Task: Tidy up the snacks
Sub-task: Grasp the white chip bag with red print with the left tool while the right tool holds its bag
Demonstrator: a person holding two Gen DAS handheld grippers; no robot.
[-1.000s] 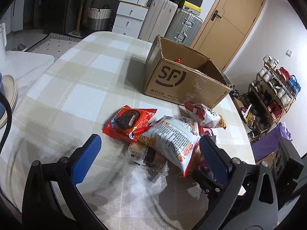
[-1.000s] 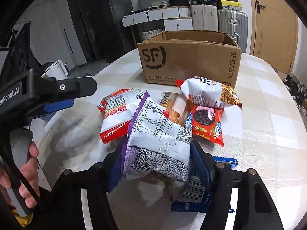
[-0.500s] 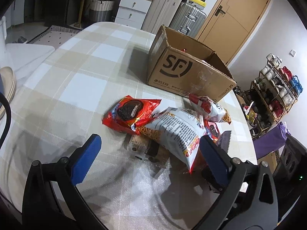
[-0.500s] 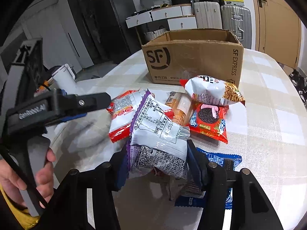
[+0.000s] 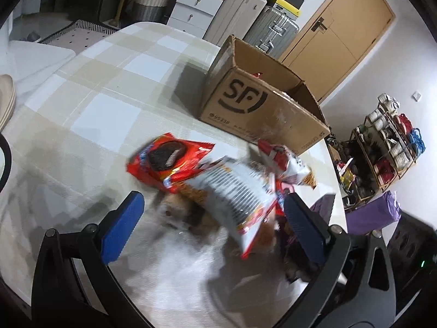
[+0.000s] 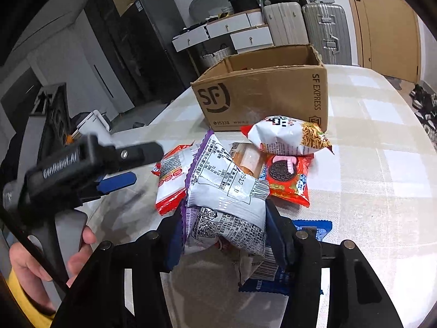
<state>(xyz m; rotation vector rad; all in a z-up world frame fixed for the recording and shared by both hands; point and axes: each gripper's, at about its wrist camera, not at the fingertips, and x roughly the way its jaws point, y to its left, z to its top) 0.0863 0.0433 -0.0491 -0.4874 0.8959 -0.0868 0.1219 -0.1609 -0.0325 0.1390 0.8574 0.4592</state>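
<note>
Left wrist view: left gripper (image 5: pixel 211 229), blue pads set wide apart, nothing between them, poised above the checked tablecloth (image 5: pixel 90 101). Ahead of it, a blurred heap of snacks: a red cookie packet (image 5: pixel 168 161) showing a dark sandwich biscuit, nearest the left pad's side; a white-and-red noodle snack bag (image 5: pixel 237 196) lying over its edge; a second white-and-red bag (image 5: pixel 286 161) beyond, just in front of the cardboard box (image 5: pixel 259 106). The box stands open-topped on the table, marked SF, with something red barely visible inside. Background: a shelf rack of cups (image 5: pixel 387 142) and a wooden door (image 5: pixel 336 30). Right wrist view: right gripper (image 6: pixel 224 235), jaws drawn in on a white packet with purple edge (image 6: pixel 224 199); both pads press its sides and the packet bulges between them, its upper part standing tilted up from the pile. Below and to the right, a blue packet (image 6: pixel 308 235) lies flat on the cloth, partly under the gripper. Further on: a red-and-white packet (image 6: pixel 169 180) at left, an orange-toned clear-wrapped item (image 6: pixel 245 161) in the middle, a red cookie pack (image 6: pixel 289 177), and a noodle bag (image 6: pixel 289 136) resting just before the box. At left, a hand (image 6: pixel 41 257) holds the other gripper's handle.
</note>
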